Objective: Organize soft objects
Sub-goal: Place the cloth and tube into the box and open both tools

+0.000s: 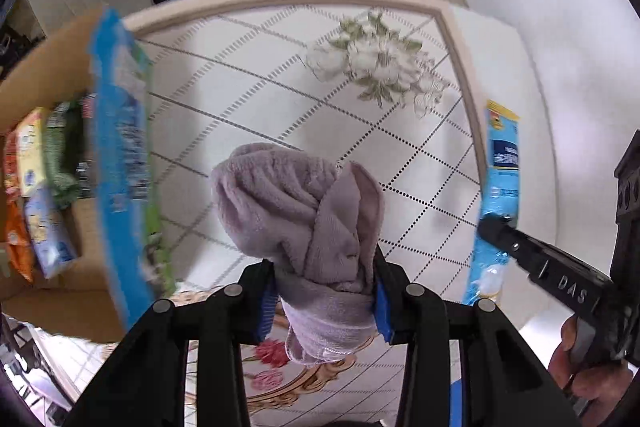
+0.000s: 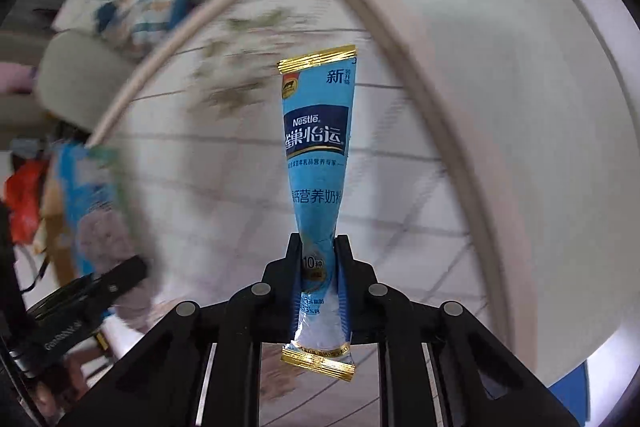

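Gripping lilac towel (image 1: 308, 227): left claw (image 1: 324, 295); right claw (image 2: 320, 267) pinching Nestle sachet (image 2: 318, 147).

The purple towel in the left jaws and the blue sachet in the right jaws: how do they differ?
The purple towel is plush cloth, bunched and folded; the blue sachet is smooth printed packaging with gold sealed ends. The towel is bulky and forces its jaws wide; the sachet is slim and pinched narrow. Both are held clear of the table, each clamped in shut jaws.
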Motion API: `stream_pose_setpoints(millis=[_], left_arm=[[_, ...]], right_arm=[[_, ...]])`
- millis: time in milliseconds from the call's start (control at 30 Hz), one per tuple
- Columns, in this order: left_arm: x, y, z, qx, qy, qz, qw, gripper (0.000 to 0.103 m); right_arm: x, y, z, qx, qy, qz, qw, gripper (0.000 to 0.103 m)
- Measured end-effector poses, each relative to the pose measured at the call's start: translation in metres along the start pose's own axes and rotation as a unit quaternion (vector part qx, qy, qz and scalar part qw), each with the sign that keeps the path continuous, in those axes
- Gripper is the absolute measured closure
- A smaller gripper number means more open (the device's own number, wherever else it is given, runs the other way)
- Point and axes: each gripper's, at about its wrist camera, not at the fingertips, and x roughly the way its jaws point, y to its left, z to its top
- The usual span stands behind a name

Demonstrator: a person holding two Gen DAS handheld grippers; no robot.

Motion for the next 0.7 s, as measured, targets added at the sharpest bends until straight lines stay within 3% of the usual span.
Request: stream_pose_setpoints(millis=[267,400,533,700], left_arm=[[-0.077,0.068,-0.006,-0.022,-0.039,-0.021,0.9988,0.067],[-0.106,0.129,-0.001,-0.050,-0.056,-0.012,0.9971,0.067],[-0.106,0.183,0.009,-0.081,-0.046,-0.005,0.9957,0.067],[-0.072,0.241,0.017,-0.132,0.005,-0.037,0.9906,0.067]], right_arm=[[-0.047,0.137,-0.035,-0.080,-0.016,0.066,0.995,0.087],[-0.056,0.190,-0.053,-0.110,-0.012,0.086,0.990,0.087],[-0.040,0.245,-0.062,-0.127,-0.010,0.088,0.988,0.087],[0.003,0.309,-0.065,-0.142,-0.003,0.057,0.988,0.087]])
